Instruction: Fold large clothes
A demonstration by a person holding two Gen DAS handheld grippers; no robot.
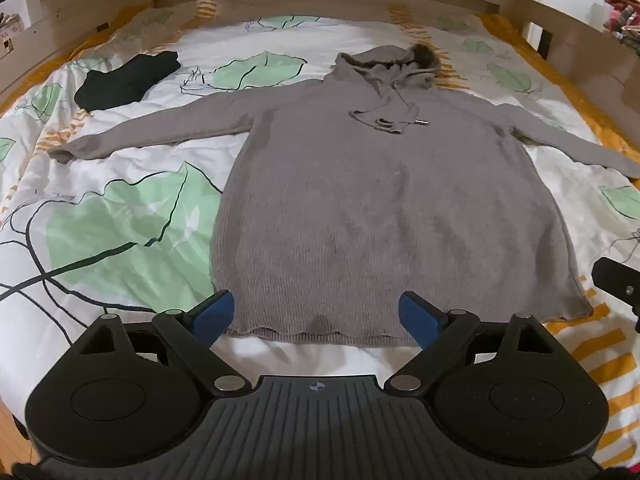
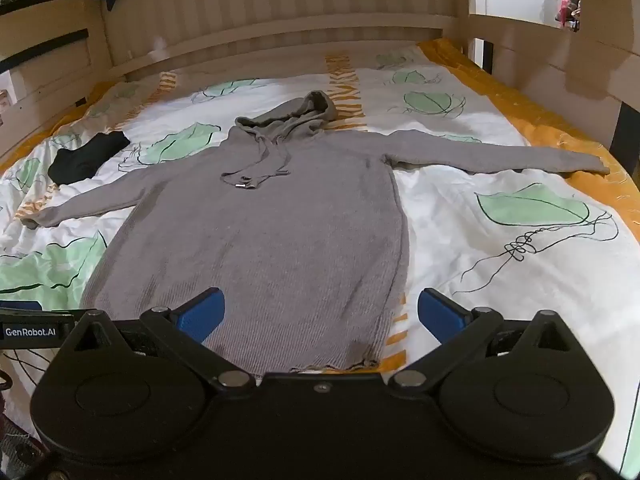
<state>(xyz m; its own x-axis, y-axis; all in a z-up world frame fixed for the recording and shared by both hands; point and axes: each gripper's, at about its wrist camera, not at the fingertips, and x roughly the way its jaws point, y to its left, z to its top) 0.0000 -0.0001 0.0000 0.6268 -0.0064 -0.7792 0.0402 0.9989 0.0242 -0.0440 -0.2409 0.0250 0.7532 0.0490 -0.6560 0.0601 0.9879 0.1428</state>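
A grey knitted hoodie lies flat, front up, on the bed, hood at the far end, both sleeves spread out sideways, hem nearest me. It also shows in the right wrist view. My left gripper is open and empty, hovering over the hem near its left half. My right gripper is open and empty above the hem's right corner. The right gripper's edge shows at the right of the left wrist view.
The bed has a white duvet with green leaf prints and orange stripes. A folded black garment lies at the far left, also in the right wrist view. Wooden bed walls surround the mattress.
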